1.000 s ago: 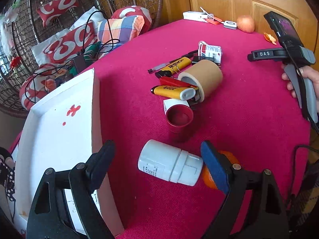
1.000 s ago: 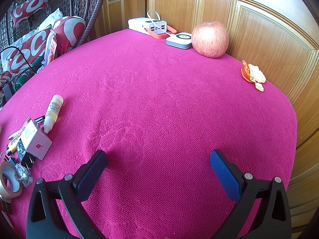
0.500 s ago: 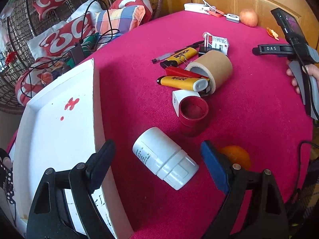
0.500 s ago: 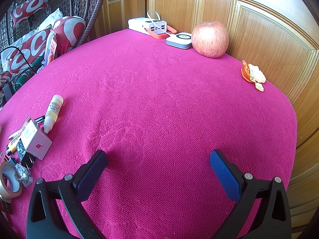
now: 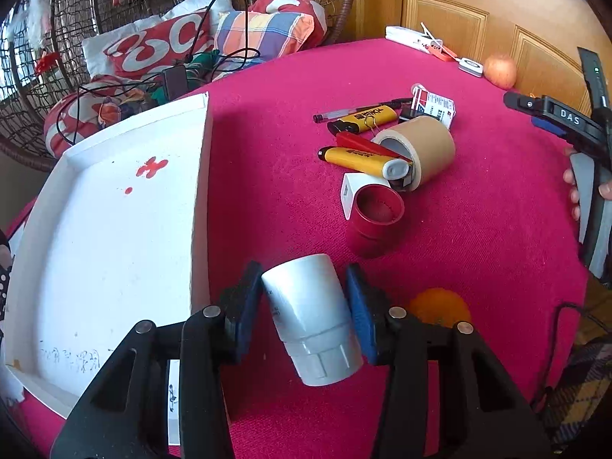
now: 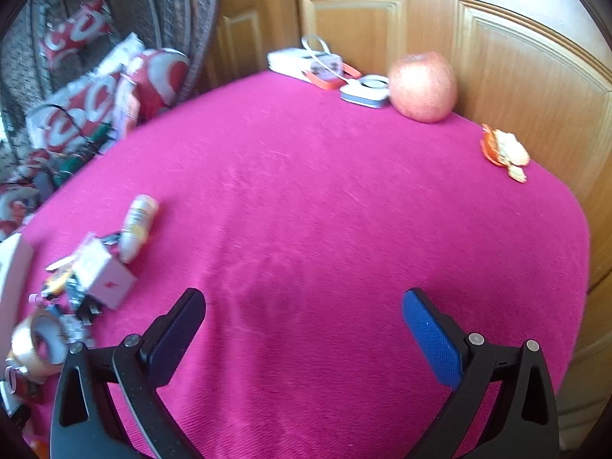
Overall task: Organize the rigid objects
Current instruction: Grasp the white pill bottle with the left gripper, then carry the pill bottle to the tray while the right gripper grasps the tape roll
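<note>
The left gripper (image 5: 306,315) is at the near edge of the table (image 5: 478,206). Its two blue pads (image 5: 357,315) squeeze a white bottle (image 5: 310,317) from both sides. The bottle tilts, with its flat bottom pointing far and its cap end toward the camera. The black arms of the gripper hide the near part of the table.

To the left lies a white tray (image 5: 107,237). Its near corner is cut off, and the gripper covers some of it. The small writing on it is too faint to read. An orange (image 5: 440,304) peeks out just right of the bottle, half hidden behind the gripper.

Farther away stands a red cup (image 5: 376,218), touching a white block (image 5: 354,191) behind it. Past that is a pile: a tape roll (image 5: 424,147), yellow lighters (image 5: 359,157), a pen (image 5: 344,114) and a small box (image 5: 436,105). They lie on one another, so some parts are hidden.

An apple (image 5: 499,70) sits at the far edge. In the left wrist view, the right hand (image 5: 573,191) shows at the right edge, cut off, holding its handle upright.

The right gripper (image 6: 304,329) hangs over bare red cloth with its pads wide apart and nothing between them. The right wrist view is blurry on the left, so the pile there is hard to make out. Peel (image 6: 503,151) lies far right, near the door (image 6: 516,57).
</note>
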`<state>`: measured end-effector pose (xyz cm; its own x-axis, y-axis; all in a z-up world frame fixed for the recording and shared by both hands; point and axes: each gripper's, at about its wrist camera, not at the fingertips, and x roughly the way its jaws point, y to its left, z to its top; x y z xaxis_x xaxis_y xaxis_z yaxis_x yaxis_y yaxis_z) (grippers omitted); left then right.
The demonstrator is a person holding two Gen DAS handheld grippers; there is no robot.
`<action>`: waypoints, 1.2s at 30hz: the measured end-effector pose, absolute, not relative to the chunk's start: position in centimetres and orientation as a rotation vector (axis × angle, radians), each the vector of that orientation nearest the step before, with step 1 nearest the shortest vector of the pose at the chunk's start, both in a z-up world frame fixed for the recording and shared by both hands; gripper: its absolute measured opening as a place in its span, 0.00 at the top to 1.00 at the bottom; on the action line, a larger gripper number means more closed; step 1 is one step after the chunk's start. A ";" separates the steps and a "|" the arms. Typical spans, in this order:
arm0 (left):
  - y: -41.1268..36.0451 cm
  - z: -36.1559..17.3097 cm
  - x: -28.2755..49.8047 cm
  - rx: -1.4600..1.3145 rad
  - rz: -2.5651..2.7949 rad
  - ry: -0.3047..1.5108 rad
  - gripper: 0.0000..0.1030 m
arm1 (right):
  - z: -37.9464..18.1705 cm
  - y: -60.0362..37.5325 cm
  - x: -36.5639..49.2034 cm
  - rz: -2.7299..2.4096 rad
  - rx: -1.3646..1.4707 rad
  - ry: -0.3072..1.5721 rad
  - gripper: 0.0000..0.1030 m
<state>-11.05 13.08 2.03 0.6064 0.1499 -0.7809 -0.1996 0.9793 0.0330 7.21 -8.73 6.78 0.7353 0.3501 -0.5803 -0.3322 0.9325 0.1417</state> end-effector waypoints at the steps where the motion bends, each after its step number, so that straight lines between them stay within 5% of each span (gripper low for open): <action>1: 13.2 2.1 -11.2 -0.070 0.203 0.889 0.60 | 7.7 -8.5 5.6 0.461 0.034 0.555 0.00; 4: 13.3 2.3 -11.7 -0.095 0.205 0.872 0.60 | 9.5 -5.8 2.4 0.599 -0.063 0.449 0.00; 9: 12.6 1.7 -12.7 -0.094 0.221 0.886 0.60 | 8.5 -1.0 2.5 0.762 -0.146 0.677 0.00; 19: 11.1 0.9 -13.8 -0.066 0.259 0.904 0.58 | 6.6 4.5 1.9 0.766 -0.291 0.708 0.00; 21: 11.4 1.0 -14.0 -0.082 0.256 0.901 0.65 | 5.9 4.7 2.0 0.782 -0.298 0.736 0.02; 23: 11.7 1.2 -14.3 -0.110 0.246 0.894 0.64 | 5.9 4.4 2.0 0.823 -0.263 0.750 0.18; 27: 11.9 1.8 -14.8 -0.137 0.251 0.872 0.64 | 6.3 4.2 1.7 0.828 -0.277 0.741 0.81; 36: 12.2 3.3 -15.6 -0.167 0.257 0.813 0.64 | 8.4 1.5 1.9 0.821 -0.193 0.690 0.90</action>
<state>-15.56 12.19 3.32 0.6591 0.1622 -0.7344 -0.2892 0.9560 -0.0484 1.89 1.45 8.42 0.4797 0.6077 -0.6329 -0.7279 0.6784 0.0996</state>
